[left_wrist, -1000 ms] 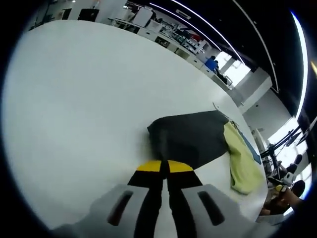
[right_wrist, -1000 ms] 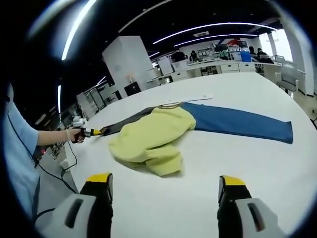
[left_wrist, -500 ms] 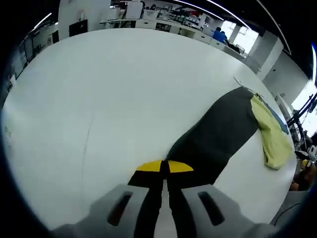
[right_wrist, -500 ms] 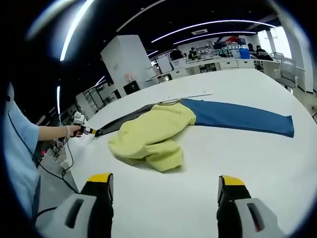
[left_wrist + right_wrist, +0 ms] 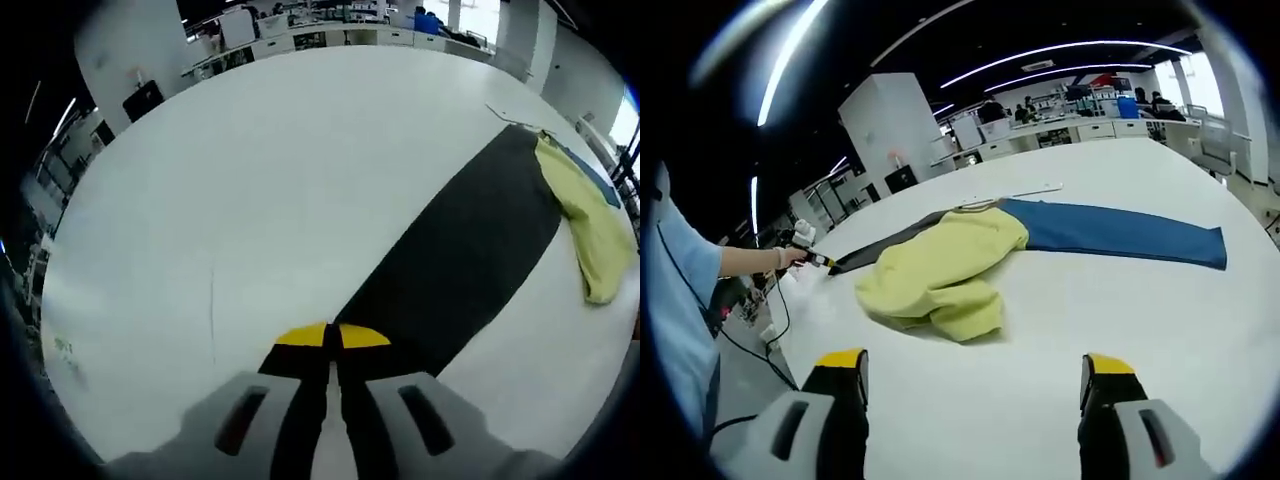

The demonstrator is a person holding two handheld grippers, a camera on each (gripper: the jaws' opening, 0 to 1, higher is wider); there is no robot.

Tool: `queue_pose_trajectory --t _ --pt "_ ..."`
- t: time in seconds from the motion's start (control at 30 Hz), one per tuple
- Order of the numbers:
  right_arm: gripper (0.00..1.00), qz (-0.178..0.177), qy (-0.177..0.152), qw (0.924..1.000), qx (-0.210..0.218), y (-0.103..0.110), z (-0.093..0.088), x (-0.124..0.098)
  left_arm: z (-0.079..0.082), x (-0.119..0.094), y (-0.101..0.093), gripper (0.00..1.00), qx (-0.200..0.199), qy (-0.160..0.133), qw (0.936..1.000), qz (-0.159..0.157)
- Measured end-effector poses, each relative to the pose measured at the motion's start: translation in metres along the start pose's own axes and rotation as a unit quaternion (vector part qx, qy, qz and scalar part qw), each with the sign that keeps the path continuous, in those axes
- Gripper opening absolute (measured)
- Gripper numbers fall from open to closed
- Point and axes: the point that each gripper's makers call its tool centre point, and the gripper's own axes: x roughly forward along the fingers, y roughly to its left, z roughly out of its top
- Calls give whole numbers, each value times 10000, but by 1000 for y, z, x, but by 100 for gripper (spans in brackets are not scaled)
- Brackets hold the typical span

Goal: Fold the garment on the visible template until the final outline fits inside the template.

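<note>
A long dark grey cloth (image 5: 450, 250) lies stretched across the white table (image 5: 250, 180), running from my left gripper (image 5: 332, 336) toward the far right. The left gripper is shut on its near end. A crumpled yellow garment (image 5: 592, 232) lies over the far end, with a blue cloth (image 5: 598, 180) behind it. In the right gripper view the yellow garment (image 5: 940, 275) sits mid-table between the dark grey cloth (image 5: 885, 247) and a long blue cloth (image 5: 1120, 230). My right gripper (image 5: 970, 366) hovers open above bare table, short of the garment. The left gripper (image 5: 822, 262) shows at the far left, held by a hand.
A thin white strip (image 5: 1012, 194) lies on the table behind the garment. A person's light blue sleeve (image 5: 675, 290) fills the left edge, and a cable (image 5: 765, 345) hangs below the hand. Desks and shelving (image 5: 1070, 115) stand beyond the table.
The left gripper has drawn the dark grey cloth out from a bunched patch into a long flat strip, moving away from the yellow garment. The right gripper has stayed open and nearly still.
</note>
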Motion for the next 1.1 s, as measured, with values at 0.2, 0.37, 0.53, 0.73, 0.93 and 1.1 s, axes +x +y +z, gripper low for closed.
queue_pose_trajectory --t 0.2,0.37,0.53,0.73,0.93,1.1 --pt "88 -27 6 10000 24 -2 -1 -1 1 2 3 0 148 -158 9998 38" --pt "88 3 7 10000 30 0 -1 1 1 -1 6 10 27 -377 9993 48" --pt "87 42 4 10000 39 2 -1 2 -3 -7 7 39 111 -466 9988 31" --pt "88 61 -38 10000 39 3 0 4 2 -16 -7 75 57 -865 9959 -265" --pt "88 78 -47 10000 -16 5 0 4 11 -32 -36 91 -293 -1325 9879 -751" --pt "88 83 -65 9999 -35 4 2 4 12 -50 -63 93 -254 -1542 9825 -1015"
